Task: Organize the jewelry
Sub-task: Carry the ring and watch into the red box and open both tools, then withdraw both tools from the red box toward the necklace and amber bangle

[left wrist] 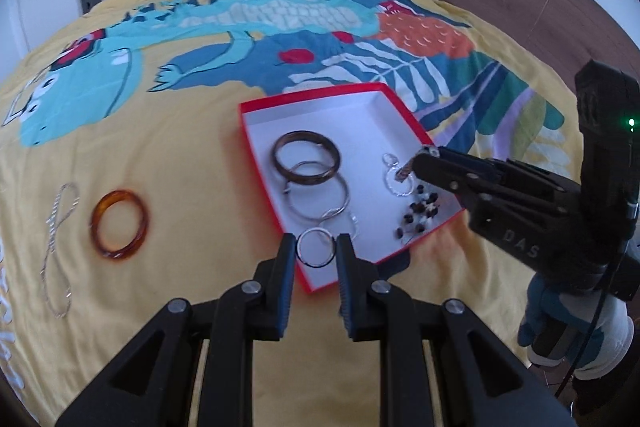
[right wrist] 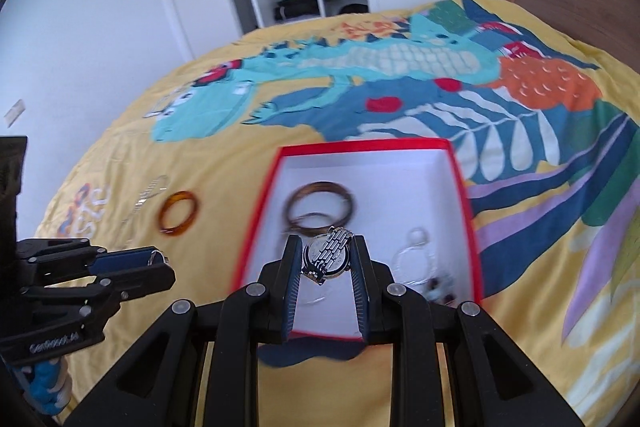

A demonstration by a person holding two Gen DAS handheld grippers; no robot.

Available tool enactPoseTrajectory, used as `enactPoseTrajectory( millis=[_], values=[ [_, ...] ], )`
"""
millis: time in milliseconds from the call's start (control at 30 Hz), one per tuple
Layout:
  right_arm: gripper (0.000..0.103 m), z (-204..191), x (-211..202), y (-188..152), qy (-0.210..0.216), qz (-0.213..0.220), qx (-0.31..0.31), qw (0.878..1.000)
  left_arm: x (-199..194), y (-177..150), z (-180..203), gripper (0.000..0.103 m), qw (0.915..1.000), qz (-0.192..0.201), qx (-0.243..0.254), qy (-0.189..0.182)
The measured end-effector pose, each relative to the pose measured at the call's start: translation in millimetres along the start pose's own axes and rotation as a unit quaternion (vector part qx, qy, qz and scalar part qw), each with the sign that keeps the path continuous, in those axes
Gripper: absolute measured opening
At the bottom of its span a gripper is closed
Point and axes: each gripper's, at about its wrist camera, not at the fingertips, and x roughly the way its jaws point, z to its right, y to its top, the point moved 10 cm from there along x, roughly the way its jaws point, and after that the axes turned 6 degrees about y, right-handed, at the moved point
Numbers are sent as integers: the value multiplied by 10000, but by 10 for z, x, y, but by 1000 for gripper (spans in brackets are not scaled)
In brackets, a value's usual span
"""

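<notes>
The red box [left wrist: 308, 147] sits mid-frame on the yellow bedspread [left wrist: 180, 187]. The right gripper [right wrist: 326, 255] clamps a steel watch [right wrist: 328, 253] over its interior, band running upper right to lower left; the left gripper [left wrist: 316, 249] pinches a silver ring [left wrist: 316, 247] above the box's near corner (both loads look ready to drop). The amber bangle [left wrist: 119, 225] and chain [left wrist: 58, 247] lie at left, nearer the left gripper

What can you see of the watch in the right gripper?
The wristwatch is silver metal, with a linked bracelet band folded across a round case; the dial is mostly hidden behind the band. It sits tilted, pinched at its sides between the blue-padded fingers of the right gripper, held in the air over the white interior of the red box. Only the fingers appear to touch it. From the left wrist view just a small bit shows at the fingertips.
</notes>
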Motion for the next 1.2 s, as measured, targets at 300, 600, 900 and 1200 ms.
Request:
enactPoseTrajectory(
  millis=[300, 600, 900, 1200],
  values=[
    [24, 531, 420, -148, -231, -314, 233, 9990, 663, 5, 312, 19, 9989, -430, 201, 21],
    [24, 625, 618, -373, -244, -631, 127, 9976, 965, -178, 262, 19, 9968, -789, 114, 118],
    [25, 624, 612, -410, -287, -770, 50, 9966, 966, -220, 242, 20, 9966, -802, 94, 179],
    [27, 634, 480, -460, -343, -751, 179, 9964, 865, -216, 187, 22, 9964, -814, 28, 238]
  ],
)
